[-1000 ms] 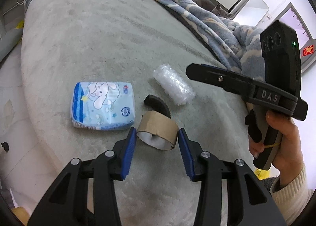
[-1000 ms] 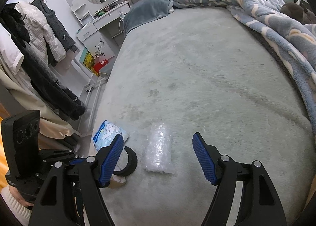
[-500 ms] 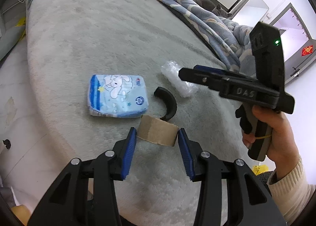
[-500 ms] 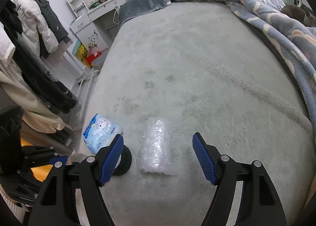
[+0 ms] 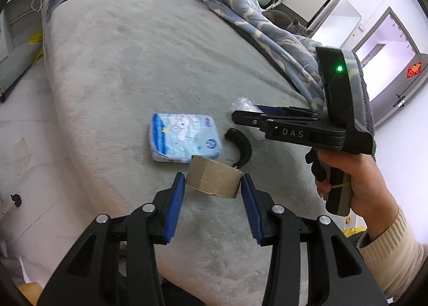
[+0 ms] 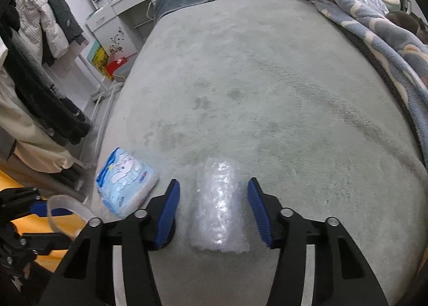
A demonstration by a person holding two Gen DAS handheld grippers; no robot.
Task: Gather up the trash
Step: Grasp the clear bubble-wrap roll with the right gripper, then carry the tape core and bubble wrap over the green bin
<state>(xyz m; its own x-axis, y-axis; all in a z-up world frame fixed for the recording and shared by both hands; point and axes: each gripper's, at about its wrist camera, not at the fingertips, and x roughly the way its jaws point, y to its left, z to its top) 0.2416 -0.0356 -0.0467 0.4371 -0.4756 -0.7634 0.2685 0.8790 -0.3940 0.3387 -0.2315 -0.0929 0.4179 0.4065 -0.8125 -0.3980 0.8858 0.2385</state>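
You are 2 pickups into this at once. Your left gripper (image 5: 212, 185) is clamped on the empty cardboard tape roll (image 5: 213, 179), one blue pad on each side of it, and the roll sits clear of the grey bed cover (image 5: 133, 65), so that piece is already in hand. Your right gripper (image 6: 211, 209) has just been narrowing its jaws around the wad of bubble wrap (image 6: 218, 207), which lies lengthwise between them on the bed; a strip of bed cover shows on either side of the wad, so the pads are not pressing on it and it is not held.

The step in hand, as I judge it, is the grasp of the bubble wrap. The next move calls for you to finish the squeeze until both pads bite into the plastic, then lift straight up. The wad looks soft and springy, so it may give a lot before the grip feels firm.

2 more pieces wait near the edge of the bed: the blue pack of tissues (image 5: 184, 137) and, just beside it, the curved black piece (image 5: 240, 145). No bin shows in either view, so I cannot tell where the roll and the wrap should go.
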